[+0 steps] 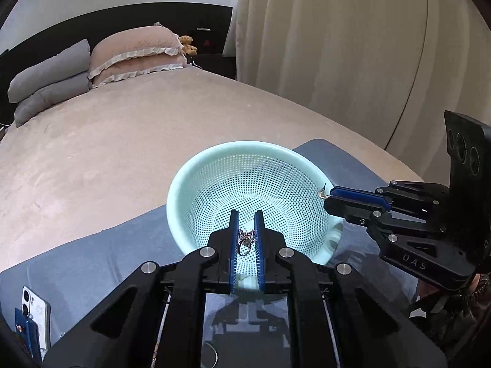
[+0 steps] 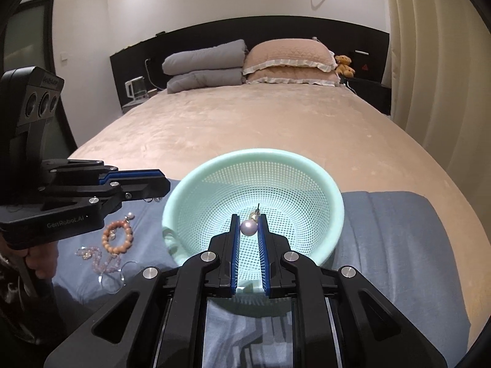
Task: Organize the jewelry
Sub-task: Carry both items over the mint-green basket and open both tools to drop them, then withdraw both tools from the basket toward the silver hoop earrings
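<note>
Mint perforated basket [image 2: 325, 190] sits on a blue cloth [image 2: 399, 230] on the bed [image 2: 245, 128], nothing visible inside. Right gripper [image 2: 249, 225] pinches a pearl earring [image 2: 248, 227] over the bowl; left gripper [image 1: 246, 227] is closed on a small silver ring charm [image 1: 245, 242] at the near rim. Step: dropping pieces in. Next: open fingers above the centre. Bead bracelet [image 2: 118, 236] and pink necklace [image 2: 98, 257] wait on the left.

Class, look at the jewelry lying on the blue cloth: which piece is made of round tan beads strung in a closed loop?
The tan bead bracelet, nearest the left gripper. The pink bead strand beside it lies tangled, with paler beads.
</note>
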